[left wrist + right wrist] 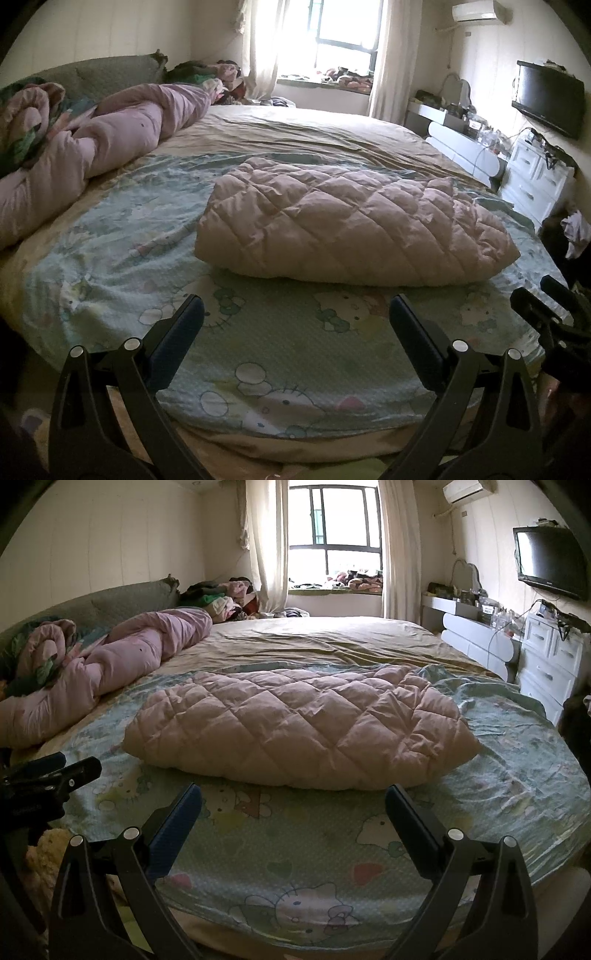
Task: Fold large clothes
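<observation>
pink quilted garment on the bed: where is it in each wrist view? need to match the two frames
Left wrist: the folded pink quilted garment lies right of centre on the cartoon-print sheet, beyond the open left claw.
Right wrist: it sits near centre, just past the open right claw.
Shared landmark: the window behind the bed in both views.

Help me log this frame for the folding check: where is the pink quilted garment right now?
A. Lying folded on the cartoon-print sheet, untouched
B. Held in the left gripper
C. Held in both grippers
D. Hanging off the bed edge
A: the pink quilted garment lies folded on the cartoon-print sheet, while the left gripper and right gripper are open short of it.
</observation>
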`<state>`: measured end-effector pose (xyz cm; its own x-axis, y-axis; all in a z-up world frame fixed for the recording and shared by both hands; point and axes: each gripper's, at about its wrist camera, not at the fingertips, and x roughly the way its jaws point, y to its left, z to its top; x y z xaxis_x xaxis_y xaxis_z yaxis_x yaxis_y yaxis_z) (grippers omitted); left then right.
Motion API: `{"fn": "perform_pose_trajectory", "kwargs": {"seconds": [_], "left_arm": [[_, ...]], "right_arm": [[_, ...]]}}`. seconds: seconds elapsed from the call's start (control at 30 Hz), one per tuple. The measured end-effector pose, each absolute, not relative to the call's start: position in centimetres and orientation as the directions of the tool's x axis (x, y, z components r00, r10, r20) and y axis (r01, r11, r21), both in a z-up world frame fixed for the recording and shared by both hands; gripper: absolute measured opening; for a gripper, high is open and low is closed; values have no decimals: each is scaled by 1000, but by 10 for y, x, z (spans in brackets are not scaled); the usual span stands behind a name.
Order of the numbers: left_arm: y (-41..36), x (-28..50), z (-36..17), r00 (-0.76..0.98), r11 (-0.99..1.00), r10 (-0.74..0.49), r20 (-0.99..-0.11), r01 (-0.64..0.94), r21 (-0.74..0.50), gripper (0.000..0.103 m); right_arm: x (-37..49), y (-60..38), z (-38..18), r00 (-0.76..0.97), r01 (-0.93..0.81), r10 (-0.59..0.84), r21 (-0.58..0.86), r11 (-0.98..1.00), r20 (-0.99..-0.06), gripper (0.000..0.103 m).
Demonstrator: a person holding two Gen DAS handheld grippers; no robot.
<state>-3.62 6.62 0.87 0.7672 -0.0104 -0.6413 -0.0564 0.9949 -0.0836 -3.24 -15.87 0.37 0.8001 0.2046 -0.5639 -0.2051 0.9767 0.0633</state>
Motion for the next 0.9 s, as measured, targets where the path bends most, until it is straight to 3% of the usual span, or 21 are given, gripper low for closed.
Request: {"fn": "perform_pose_trajectory", "kwargs": {"seconds": [0.9], "left_arm": [[67,-33,8,767,994,0,-642,-67,-81,94]], "right_arm": [[-31,-159,0,794,-209,209,66,976,-571,99]]}}
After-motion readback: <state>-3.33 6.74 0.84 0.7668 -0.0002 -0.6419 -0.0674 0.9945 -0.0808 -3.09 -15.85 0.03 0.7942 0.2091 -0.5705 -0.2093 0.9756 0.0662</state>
